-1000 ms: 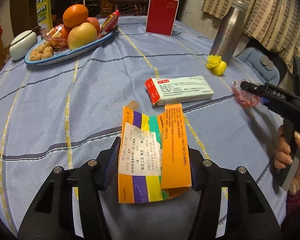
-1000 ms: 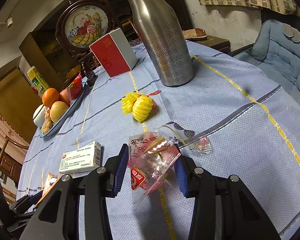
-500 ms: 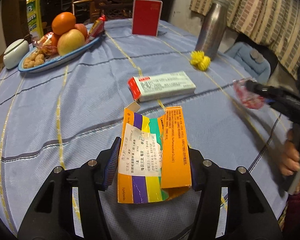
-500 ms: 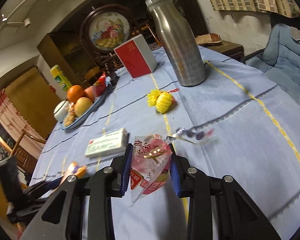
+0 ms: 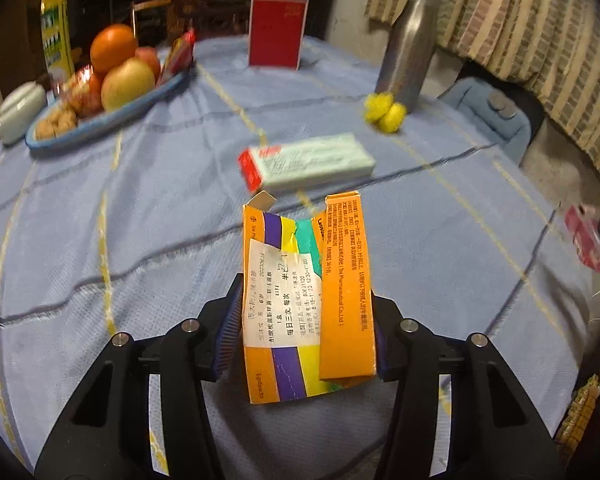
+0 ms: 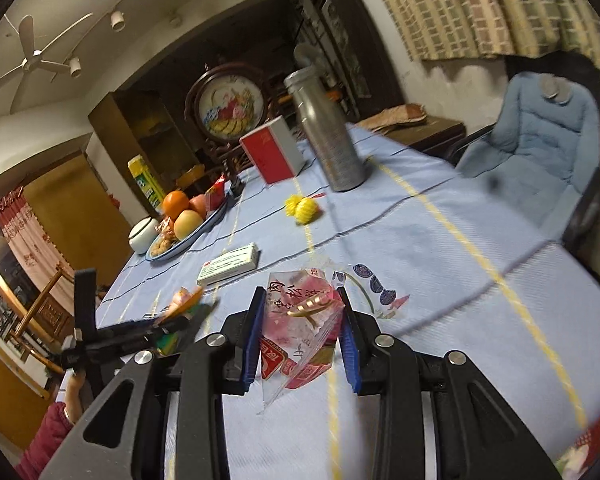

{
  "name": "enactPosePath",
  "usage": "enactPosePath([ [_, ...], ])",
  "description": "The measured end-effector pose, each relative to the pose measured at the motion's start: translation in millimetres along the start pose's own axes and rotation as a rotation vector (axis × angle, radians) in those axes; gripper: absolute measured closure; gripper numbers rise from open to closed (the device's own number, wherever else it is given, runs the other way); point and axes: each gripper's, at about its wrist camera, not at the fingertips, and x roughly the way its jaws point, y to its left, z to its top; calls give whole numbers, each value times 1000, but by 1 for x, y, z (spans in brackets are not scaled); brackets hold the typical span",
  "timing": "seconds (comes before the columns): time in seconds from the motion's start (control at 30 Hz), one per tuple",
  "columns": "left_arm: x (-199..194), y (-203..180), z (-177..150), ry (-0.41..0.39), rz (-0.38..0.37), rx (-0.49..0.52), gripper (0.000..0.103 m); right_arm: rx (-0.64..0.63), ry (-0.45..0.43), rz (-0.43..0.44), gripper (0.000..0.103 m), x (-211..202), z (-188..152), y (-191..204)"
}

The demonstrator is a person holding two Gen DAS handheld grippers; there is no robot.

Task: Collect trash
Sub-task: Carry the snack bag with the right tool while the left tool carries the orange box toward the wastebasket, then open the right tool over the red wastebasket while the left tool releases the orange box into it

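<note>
Crushed orange medicine carton (image 5: 306,300), with purple, yellow and green stripes and a white printed label, sits between the pads of the left tongs (image 5: 302,332). Both pads press its sides; the carton is clear of the table (image 5: 100,216) and buckled along its length. The left tongs have just been closing, with the carton between them.

Pink-red snack wrapper (image 6: 300,320), clear plastic with red print, is clamped in the right tongs (image 6: 300,336), pads against both sides, jaws narrow. These tongs have likewise just been closing, on the wrapper. Wrapper is held above the table, its lower corner hanging free. In the left wrist view the same wrapper shows blurred at the far right edge.

Near the wrapper, a second clear wrapper with blue round marks (image 6: 376,288) lies flat on the blue cloth. Farther in, a white medicine box with a red end (image 5: 306,162) lies on its side near the table centre. Beyond it, a yellow crumpled item (image 5: 384,112) sits just beside a steel bottle (image 5: 408,48), upright. A red box (image 5: 276,32) stands upright at the far side. At the left, a blue oval plate (image 5: 100,124) carries an orange, apples and nuts; a white lidded jar (image 5: 18,110) stands beside it.

A blue padded chair (image 6: 540,140) stands past the table edge.
</note>
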Motion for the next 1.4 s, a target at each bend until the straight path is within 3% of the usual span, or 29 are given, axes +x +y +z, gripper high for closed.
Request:
enactPosePath([
  [0.2,-32,-32,-4,-79,-69,39,51,28,-55,-75,69,-67,-13,-31],
  [0.6,-59,-161,-9,-119,-260,218,51,153,-51,-259,69,-170,-62,-119],
  [0.83,-62,-236,-17,-111,-365,325,51,274,76,-400,67,-165,-107,-192],
  [1.0,-55,-283,-25,-78,-430,390,51,351,320,-506,42,-113,-146,-260],
  [1.03,-53,-289,-26,-71,-438,397,51,395,364,-510,42,-107,-154,-273],
  [1.17,-43,-319,-36,-28,-471,447,51,454,328,-449,41,-127,-152,-282],
  [1.23,-37,-334,-41,-9,-482,475,51,414,292,-482,33,-143,-146,-277],
  [1.4,-22,-372,-56,43,-513,530,51,349,232,-551,28,-176,-139,-265],
])
